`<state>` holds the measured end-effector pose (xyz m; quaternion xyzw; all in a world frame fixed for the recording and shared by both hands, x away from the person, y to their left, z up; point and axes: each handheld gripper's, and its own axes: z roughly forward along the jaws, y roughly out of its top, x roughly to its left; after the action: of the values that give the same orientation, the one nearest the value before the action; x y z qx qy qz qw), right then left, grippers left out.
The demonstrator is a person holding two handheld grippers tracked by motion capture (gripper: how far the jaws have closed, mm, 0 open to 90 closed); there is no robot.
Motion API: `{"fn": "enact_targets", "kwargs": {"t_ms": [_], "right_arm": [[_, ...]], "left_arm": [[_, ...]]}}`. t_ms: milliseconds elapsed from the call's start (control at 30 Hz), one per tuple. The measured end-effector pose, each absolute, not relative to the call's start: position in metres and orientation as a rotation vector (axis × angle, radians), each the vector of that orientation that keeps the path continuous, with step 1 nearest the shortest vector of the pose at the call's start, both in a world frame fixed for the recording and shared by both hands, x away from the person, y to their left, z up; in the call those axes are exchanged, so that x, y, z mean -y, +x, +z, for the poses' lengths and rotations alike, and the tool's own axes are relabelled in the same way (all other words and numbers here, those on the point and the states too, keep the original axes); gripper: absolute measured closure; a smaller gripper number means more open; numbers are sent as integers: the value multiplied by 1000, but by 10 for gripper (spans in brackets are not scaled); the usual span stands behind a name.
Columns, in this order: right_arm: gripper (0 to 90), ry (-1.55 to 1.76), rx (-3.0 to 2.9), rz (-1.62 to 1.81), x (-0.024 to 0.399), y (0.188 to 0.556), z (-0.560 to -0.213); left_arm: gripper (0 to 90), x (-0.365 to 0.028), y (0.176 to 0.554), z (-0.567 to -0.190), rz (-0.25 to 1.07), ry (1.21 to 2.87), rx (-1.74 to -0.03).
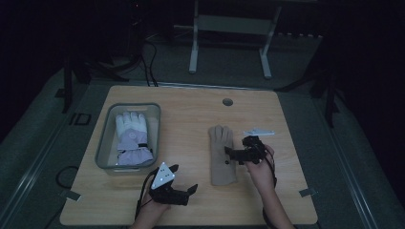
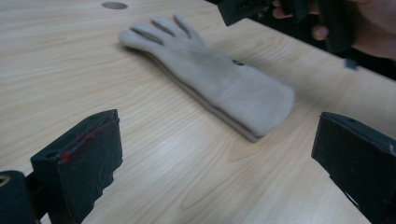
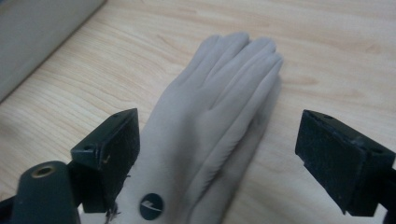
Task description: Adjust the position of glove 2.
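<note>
Both grippers agape

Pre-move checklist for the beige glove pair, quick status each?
1. Beige gloves flat on the table, stacked: ok.
2. Right gripper jaws open, nothing pinched: ok.
3. Left gripper jaws open, empty: ok.
4. Clear bin has free room beside the white and lilac glove: ok.
5. Path from gloves to bin free: ok.
6. Whether both beige gloves would lift together: cannot tell.
</note>
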<state>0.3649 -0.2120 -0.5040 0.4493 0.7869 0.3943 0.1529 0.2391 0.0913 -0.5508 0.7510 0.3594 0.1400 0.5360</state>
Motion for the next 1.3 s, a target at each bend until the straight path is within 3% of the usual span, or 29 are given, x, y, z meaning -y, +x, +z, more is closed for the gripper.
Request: {"fn": "enact_targets", "kwargs": {"t_ms": [433, 533, 567, 833, 867, 900, 933, 1033, 1300], "right_arm": [[120, 1345, -2346, 1132, 221, 379, -512], [200, 1380, -2365, 1123, 220, 383, -518], [313, 1387, -2360, 1105, 219, 385, -520], [495, 1520, -2381, 1083, 217, 402, -542], [583, 1544, -2404, 1081, 216, 403, -547], [583, 1544, -2404, 1081, 216, 403, -547], [762, 1536, -2408, 1099, 215, 402, -545], [834, 1483, -2406, 1090, 215, 399, -538], [835, 1457, -2390, 1100, 217, 398, -531]], "left_arm": [[23, -63, 244, -547, 286, 1856, -840], [23, -61, 243, -548, 284, 1861, -840], [23, -61, 243, -549, 288, 1866, -842], [23, -63, 244, -551, 281, 1867, -850], [23, -63, 244, -551, 282, 1867, -850], [23, -63, 244, -551, 282, 1867, -850], [23, -63, 244, -550, 285, 1867, -848], [23, -63, 244, -550, 285, 1867, -845], [23, -62, 243, -548, 284, 1868, -839]]}}
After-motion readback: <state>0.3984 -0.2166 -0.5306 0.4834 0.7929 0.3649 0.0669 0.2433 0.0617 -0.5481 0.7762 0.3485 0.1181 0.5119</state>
